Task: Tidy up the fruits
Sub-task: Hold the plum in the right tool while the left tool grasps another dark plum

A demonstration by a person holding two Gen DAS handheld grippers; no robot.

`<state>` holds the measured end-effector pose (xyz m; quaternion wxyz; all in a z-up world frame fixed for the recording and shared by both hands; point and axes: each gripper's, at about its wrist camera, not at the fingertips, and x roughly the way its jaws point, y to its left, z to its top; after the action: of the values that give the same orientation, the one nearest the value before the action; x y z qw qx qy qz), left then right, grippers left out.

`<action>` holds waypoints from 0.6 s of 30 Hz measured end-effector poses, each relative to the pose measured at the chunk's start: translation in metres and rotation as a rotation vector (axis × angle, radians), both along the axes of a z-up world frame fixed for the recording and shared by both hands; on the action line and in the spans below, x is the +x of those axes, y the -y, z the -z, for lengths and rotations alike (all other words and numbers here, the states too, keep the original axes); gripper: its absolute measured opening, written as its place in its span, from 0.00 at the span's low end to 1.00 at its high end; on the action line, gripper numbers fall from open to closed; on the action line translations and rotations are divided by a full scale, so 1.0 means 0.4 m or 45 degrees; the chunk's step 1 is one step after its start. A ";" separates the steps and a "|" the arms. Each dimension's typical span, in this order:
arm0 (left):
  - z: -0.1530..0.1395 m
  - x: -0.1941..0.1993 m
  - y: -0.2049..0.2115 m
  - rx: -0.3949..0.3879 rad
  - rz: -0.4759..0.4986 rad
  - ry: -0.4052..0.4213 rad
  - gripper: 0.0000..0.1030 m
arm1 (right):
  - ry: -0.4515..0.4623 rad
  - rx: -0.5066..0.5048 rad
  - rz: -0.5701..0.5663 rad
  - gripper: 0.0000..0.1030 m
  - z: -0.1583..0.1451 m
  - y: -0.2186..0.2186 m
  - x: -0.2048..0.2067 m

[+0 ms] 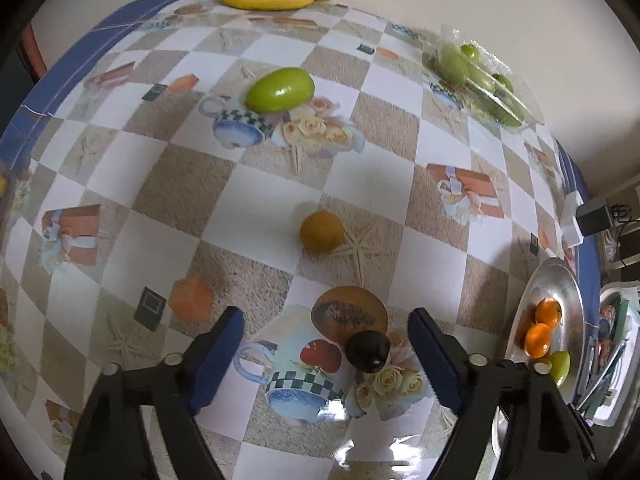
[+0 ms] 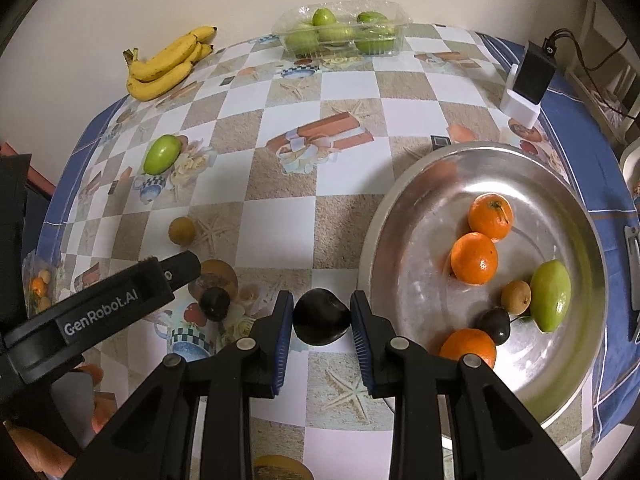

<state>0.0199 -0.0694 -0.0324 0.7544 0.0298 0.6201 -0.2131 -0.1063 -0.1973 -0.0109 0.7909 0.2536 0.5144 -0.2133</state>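
My right gripper (image 2: 322,299) is shut on a dark plum-like fruit (image 2: 320,322), just left of the metal plate (image 2: 394,216). Three oranges (image 2: 474,258), a green fruit (image 2: 551,296), a small brown fruit (image 2: 516,297) and another dark fruit (image 2: 494,324) lie in the plate. My left gripper (image 1: 326,314) stands open over the tablecloth, a second dark fruit (image 1: 368,350) lying between its fingers nearer the right one, with neither pad touching it. In the right wrist view one of its fingers (image 2: 180,268) reaches over that fruit (image 2: 215,303).
Loose on the cloth are a green fruit (image 1: 279,89) and a round brown fruit (image 1: 322,232). Bananas (image 2: 168,64) and a clear plastic box of green fruits (image 2: 344,30) sit by the far wall. A black adapter (image 2: 534,72) stands at the right edge.
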 end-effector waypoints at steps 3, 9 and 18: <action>0.008 -0.003 0.006 -0.018 0.010 -0.034 0.76 | -0.005 0.000 -0.002 0.30 0.002 0.000 0.002; 0.024 -0.011 0.021 -0.034 0.030 -0.098 0.57 | -0.012 -0.002 -0.011 0.30 0.004 0.000 0.005; 0.041 -0.015 0.029 -0.066 0.029 -0.165 0.43 | -0.023 -0.011 -0.023 0.30 0.006 -0.003 0.008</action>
<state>0.0140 -0.0811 -0.0487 0.7106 0.0033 0.6616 -0.2393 -0.1031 -0.1961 -0.0135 0.7891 0.2436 0.5230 -0.2109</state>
